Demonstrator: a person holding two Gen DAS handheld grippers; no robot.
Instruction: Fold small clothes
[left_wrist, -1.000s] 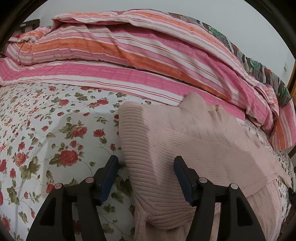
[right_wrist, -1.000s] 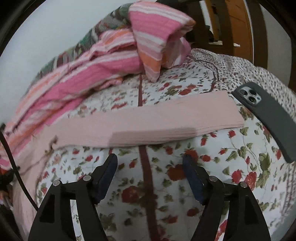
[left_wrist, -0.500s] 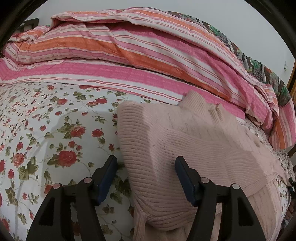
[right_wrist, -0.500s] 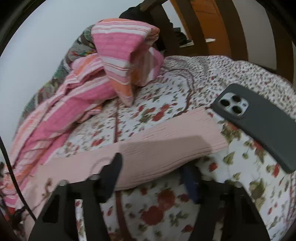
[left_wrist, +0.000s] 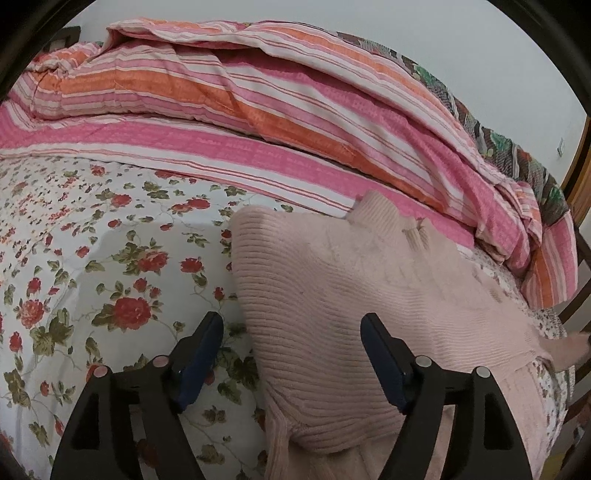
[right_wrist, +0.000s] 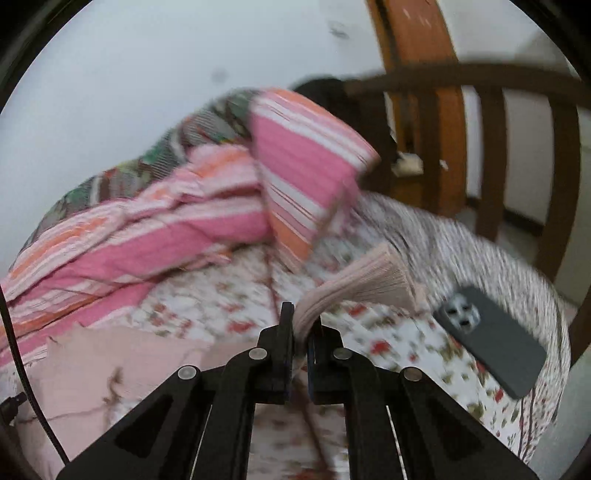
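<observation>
A pale pink ribbed knit sweater (left_wrist: 340, 295) lies on the floral bedsheet (left_wrist: 92, 258). My left gripper (left_wrist: 291, 332) is open, its fingers straddling the sweater's folded left edge just above the cloth. In the right wrist view my right gripper (right_wrist: 301, 325) is shut on the sweater's sleeve (right_wrist: 354, 288) and holds it lifted off the bed; the sleeve's cuff end sticks up to the right. The sweater's body (right_wrist: 110, 365) lies at lower left in that view. The right wrist view is blurred by motion.
A pink and orange striped quilt (left_wrist: 258, 99) is heaped along the back of the bed, also seen in the right wrist view (right_wrist: 184, 229). A dark phone (right_wrist: 491, 339) lies face down on the sheet at right. A wooden bed frame (right_wrist: 491, 155) rises behind.
My right gripper has closed on the sleeve and lifted it off the sheet, swinging upward. My left gripper has stayed open over the sweater's edge, almost still.
</observation>
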